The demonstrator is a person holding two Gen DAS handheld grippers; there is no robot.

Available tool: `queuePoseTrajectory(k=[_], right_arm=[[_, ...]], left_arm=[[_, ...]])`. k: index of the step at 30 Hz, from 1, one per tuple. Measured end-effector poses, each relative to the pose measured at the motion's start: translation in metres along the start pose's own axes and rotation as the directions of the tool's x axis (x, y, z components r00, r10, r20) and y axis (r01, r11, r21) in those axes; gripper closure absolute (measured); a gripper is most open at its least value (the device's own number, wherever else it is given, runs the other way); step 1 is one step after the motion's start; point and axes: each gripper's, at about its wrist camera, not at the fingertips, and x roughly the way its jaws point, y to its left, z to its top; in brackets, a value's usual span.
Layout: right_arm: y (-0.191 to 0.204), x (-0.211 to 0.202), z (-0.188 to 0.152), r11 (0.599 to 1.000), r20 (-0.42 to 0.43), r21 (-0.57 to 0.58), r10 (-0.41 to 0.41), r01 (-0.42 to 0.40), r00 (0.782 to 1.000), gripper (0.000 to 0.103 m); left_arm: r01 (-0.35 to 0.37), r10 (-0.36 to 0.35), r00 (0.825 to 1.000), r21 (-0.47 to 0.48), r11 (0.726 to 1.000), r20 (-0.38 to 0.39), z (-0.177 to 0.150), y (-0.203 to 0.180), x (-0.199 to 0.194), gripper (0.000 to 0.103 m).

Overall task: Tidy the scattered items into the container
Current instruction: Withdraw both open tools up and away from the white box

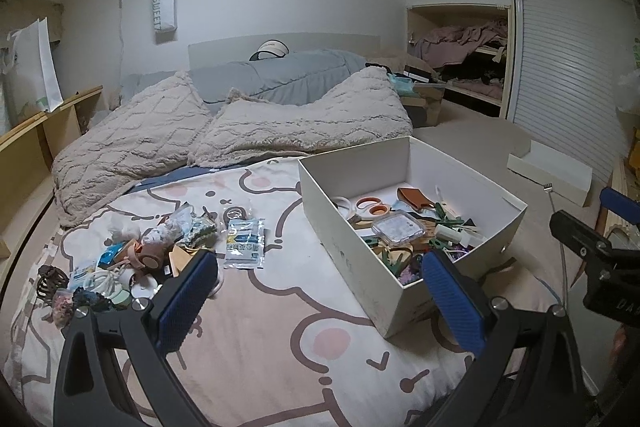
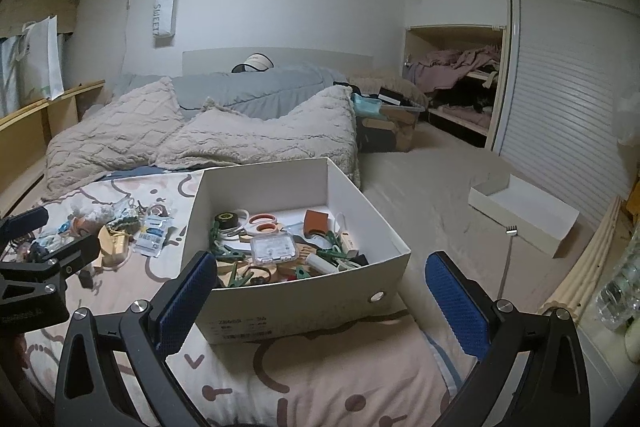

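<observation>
In the left wrist view, the left gripper (image 1: 318,301) hangs over the bed cover (image 1: 280,327) with its blue pads spread wide and nothing between them. The scattered pile (image 1: 132,259) lies to its left, a flat sachet packet (image 1: 244,241) at the pile's near edge; the white box (image 1: 360,259), partly filled, stands to the right. The packet is probably the easiest next pick: approach low and pinch an edge.

In the right wrist view, the right gripper (image 2: 320,301) is likewise spread and empty, in front of the box (image 2: 304,311). Best keep it clear of the near wall.
</observation>
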Motion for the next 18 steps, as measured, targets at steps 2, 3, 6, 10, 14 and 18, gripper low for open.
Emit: queuePoseTrajectory(k=[2,3,6,10,14,18], right_arm=[[0.0017,0.0005,-0.0004,1.000,0.000,-0.008,0.002,-0.002,1.000,0.000],[0.0025,0.0006,-0.0005,1.000,-0.001,-0.013,0.002,-0.002,1.000,0.000],[0.0041,0.0012,-0.0015,1.000,-0.001,-0.021,0.003,-0.003,1.000,0.000],[0.0059,0.0017,-0.0033,1.000,-0.005,-0.025,0.007,-0.007,1.000,0.000],[0.0070,0.0025,-0.0040,0.999,-0.008,-0.033,0.007,-0.007,1.000,0.000],[0.0062,0.0032,-0.0044,0.999,-0.010,-0.030,0.009,-0.009,1.000,0.000]], left_arm=[[-0.002,0.002,1.000,-0.002,1.000,0.003,-0.0011,0.0002,-0.0032,0.000],[-0.003,0.003,1.000,-0.002,1.000,0.003,-0.0011,0.0008,-0.0041,0.000],[-0.005,0.005,1.000,-0.002,1.000,0.004,-0.0024,0.0020,-0.0066,0.000],[-0.013,0.013,1.000,-0.007,1.000,0.005,-0.0012,0.0058,-0.0069,0.000],[-0.016,0.016,1.000,-0.009,1.000,0.002,-0.0003,0.0069,-0.0053,0.000],[-0.012,0.012,1.000,-0.004,1.000,0.008,0.0000,0.0065,-0.0051,0.000]])
